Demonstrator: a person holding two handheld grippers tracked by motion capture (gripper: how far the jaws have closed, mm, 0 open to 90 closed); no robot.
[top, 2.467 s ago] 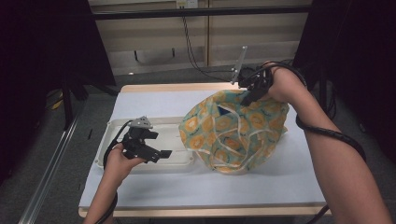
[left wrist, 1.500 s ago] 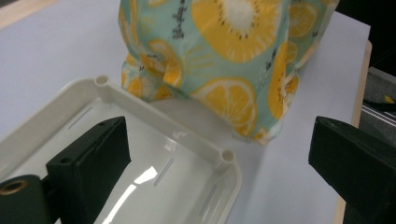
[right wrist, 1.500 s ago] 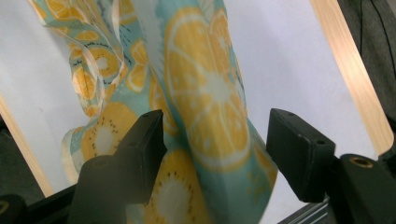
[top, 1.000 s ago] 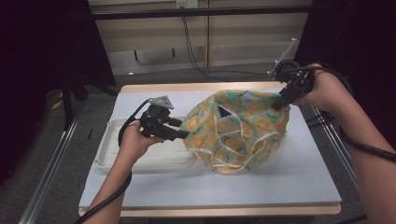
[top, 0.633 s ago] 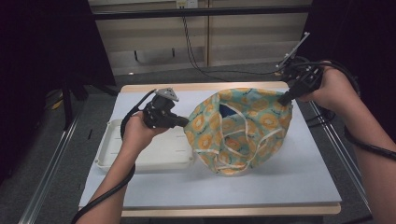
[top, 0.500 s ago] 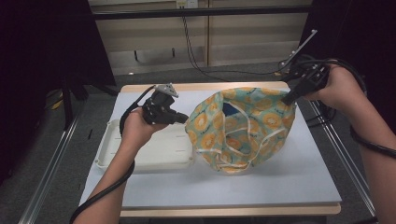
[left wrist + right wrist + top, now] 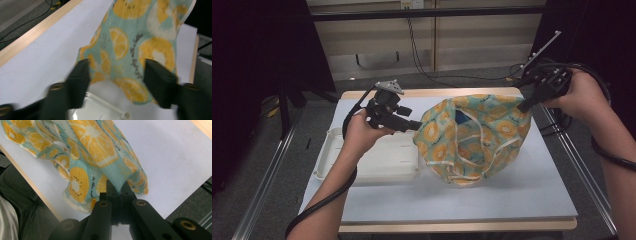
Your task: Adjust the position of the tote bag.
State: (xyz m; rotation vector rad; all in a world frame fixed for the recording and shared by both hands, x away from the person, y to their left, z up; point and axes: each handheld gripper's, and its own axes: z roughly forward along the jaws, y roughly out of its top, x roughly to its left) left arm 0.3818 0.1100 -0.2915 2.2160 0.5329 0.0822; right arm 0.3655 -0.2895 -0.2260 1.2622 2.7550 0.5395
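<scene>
From the high view we see a teal cloth printed with orange slices (image 7: 472, 137) hanging over the middle of the white-covered desk (image 7: 522, 190), its lower folds resting on the surface. The right tongs (image 7: 524, 105) pinch its far right corner and hold it up. The left tongs (image 7: 414, 125) sit just at the cloth's left edge. A white tray (image 7: 362, 162) lies on the desk to the left of the cloth and under the left hand; we see nothing in the part of it that shows.

In the left gripper view the left tongs (image 7: 115, 75) stand spread, having just been opening, with the cloth (image 7: 140, 37) hanging between and beyond them, not squeezed. A corner of the tray (image 7: 100, 107) shows below, bare.

In the right gripper view the right tongs (image 7: 117, 188) are pressed together on a bunched fold of the cloth (image 7: 92, 150), which drapes down toward the desk (image 7: 170, 157).
</scene>
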